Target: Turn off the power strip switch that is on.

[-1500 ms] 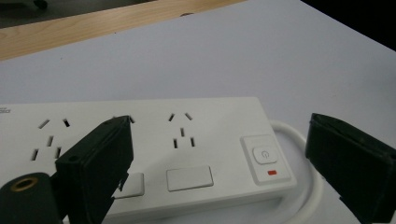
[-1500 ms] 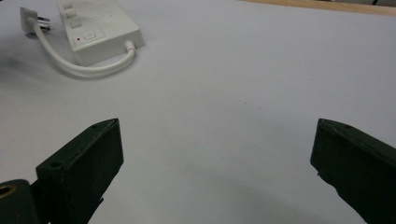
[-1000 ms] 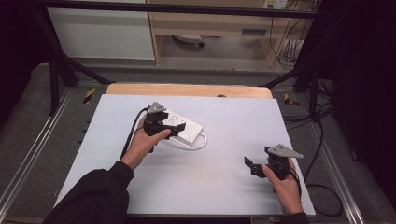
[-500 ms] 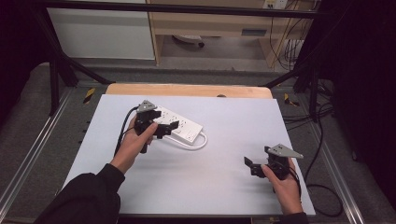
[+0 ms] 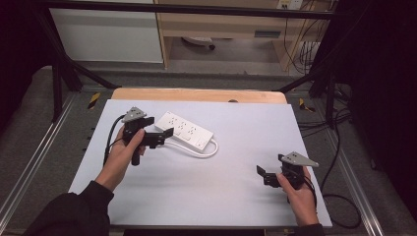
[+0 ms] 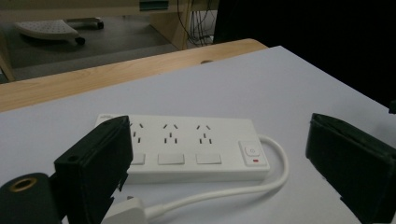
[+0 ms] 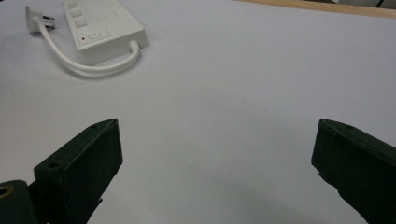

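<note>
White-topped table (image 5: 206,196) with a wooden far edge. White rectangular plastic power strip (image 5: 186,131) lies left of centre, long axis diagonal, switch end toward the right-near side, its white cord (image 5: 199,152) looped alongside. Left gripper (image 5: 160,137) jaws spread beside it; right gripper (image 5: 263,175) jaws spread, well apart.

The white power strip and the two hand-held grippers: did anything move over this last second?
The left hand-held gripper slid left along the power strip toward its far-left end, jaws open, gripping nothing. The strip, its looped cord and the right hand-held gripper, open near the table's right front, stayed put.
</note>
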